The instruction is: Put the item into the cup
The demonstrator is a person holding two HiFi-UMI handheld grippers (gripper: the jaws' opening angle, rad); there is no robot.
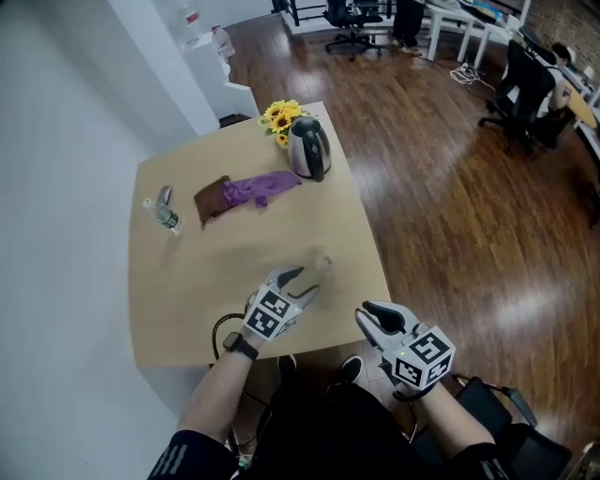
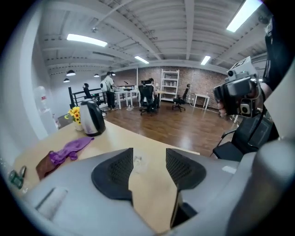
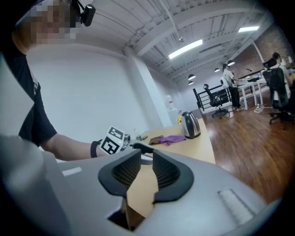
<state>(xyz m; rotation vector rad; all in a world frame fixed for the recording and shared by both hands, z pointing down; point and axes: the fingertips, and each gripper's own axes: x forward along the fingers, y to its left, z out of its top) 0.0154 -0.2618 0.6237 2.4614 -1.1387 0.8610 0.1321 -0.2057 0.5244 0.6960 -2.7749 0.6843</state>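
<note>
Jaws empty both sides: left gripper (image 1: 305, 279) wide, right gripper (image 1: 373, 316) narrower. On light wooden table (image 1: 234, 258): small clear cup (image 1: 323, 263), steel kettle (image 1: 308, 148), purple cloth (image 1: 260, 187); dark plank office floor (image 1: 441, 206) beyond.

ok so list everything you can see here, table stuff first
table: 1, light wood, centre of the head view
kettle: 1, silver and black, far edge of the table
sunflowers: 1 bunch, yellow, just behind the kettle
cloth: 1, purple, left of the kettle
brown piece: 1, brown, at the cloth's left end
small bottle: 1, clear, near the table's left edge
cup: 1, clear, just ahead of the left tool
office chairs: several, black, across the wood floor
left tool: 1, grey, open, empty, over the table's near edge
right tool: 1, grey, open, empty, off the near right corner
</note>
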